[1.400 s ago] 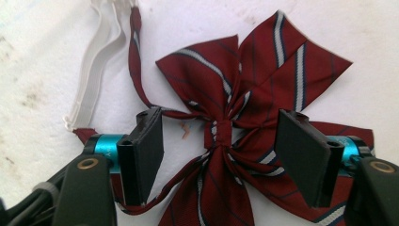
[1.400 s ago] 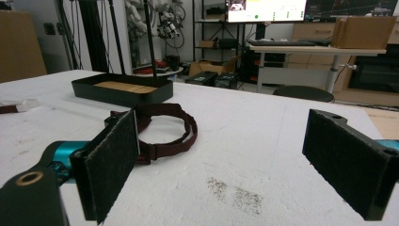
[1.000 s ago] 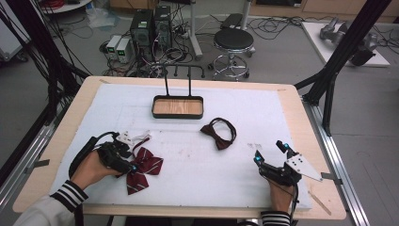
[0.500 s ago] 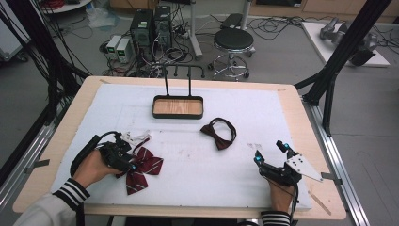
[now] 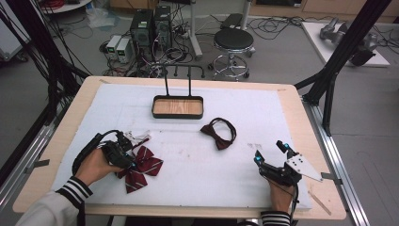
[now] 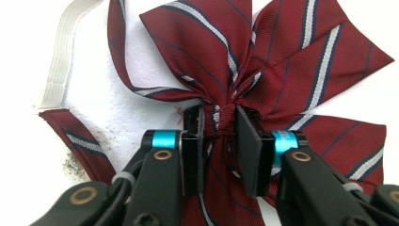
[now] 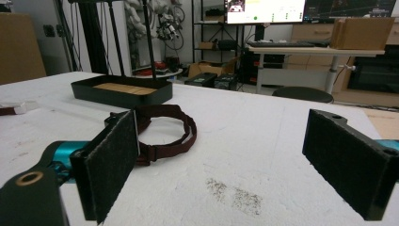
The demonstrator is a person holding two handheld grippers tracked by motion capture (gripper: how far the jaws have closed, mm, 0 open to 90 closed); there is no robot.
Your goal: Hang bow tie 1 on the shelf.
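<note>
While the left gripper (image 6: 220, 141) squeezed the middle knot of the striped bow (image 6: 263, 70), its two black jaws pressed on each side of the knot. The bow was shiny red cloth with thin white and blue lines, and a white stretchy strap (image 6: 61, 52) curled off from it. It lay on the bumpy white mat (image 5: 197, 165), near the front left corner.

The right gripper (image 5: 270, 153) rested near the front right of the mat. Its two jaws, with rough dark pads (image 7: 110, 160), stood wide apart and held nothing. Beyond them lay a plain dark brown bow (image 7: 162, 129) with a round strap. Farther back sat one black tray (image 5: 178, 107) with a wooden floor. There were two bows and one tray.
</note>
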